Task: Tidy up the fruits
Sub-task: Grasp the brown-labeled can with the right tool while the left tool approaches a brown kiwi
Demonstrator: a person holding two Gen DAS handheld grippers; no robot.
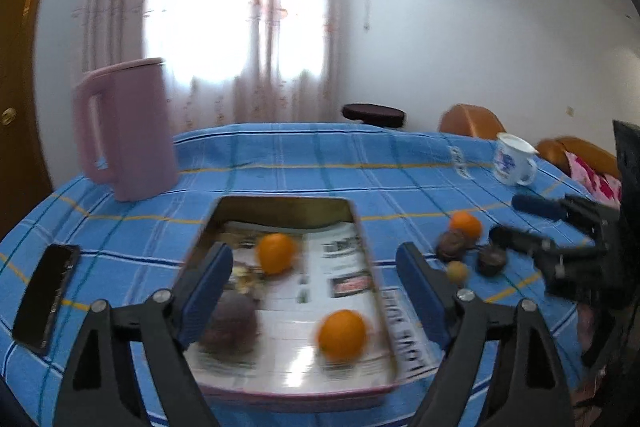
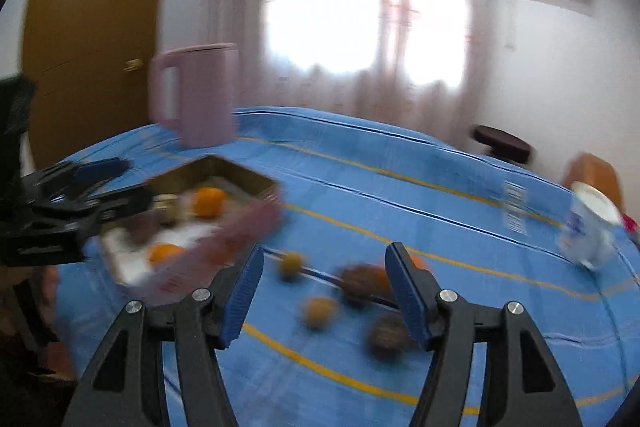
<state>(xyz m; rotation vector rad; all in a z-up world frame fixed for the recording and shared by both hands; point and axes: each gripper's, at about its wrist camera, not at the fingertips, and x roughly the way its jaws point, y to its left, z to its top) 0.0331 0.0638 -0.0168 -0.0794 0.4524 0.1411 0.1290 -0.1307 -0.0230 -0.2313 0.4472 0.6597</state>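
Note:
A metal tray (image 1: 280, 203) lined with printed paper lies on the blue checked cloth. In it are two oranges (image 1: 277, 253) (image 1: 342, 335) and a dark purple fruit (image 1: 232, 323). My left gripper (image 1: 314, 281) hangs open just above the tray's near half, gripping nothing. To the tray's right lie an orange (image 1: 465, 225), two dark brown fruits (image 1: 452, 245) and a small yellow fruit (image 1: 457, 271). My right gripper (image 2: 326, 287) is open over these loose fruits (image 2: 318, 311), empty. The right wrist view is blurred.
A pink jug (image 1: 128, 131) stands behind the tray at the left. A black phone (image 1: 46, 291) lies near the left table edge. A white mug (image 1: 514, 159) sits at the far right, with a dark stool (image 1: 374, 115) and orange chairs beyond the table.

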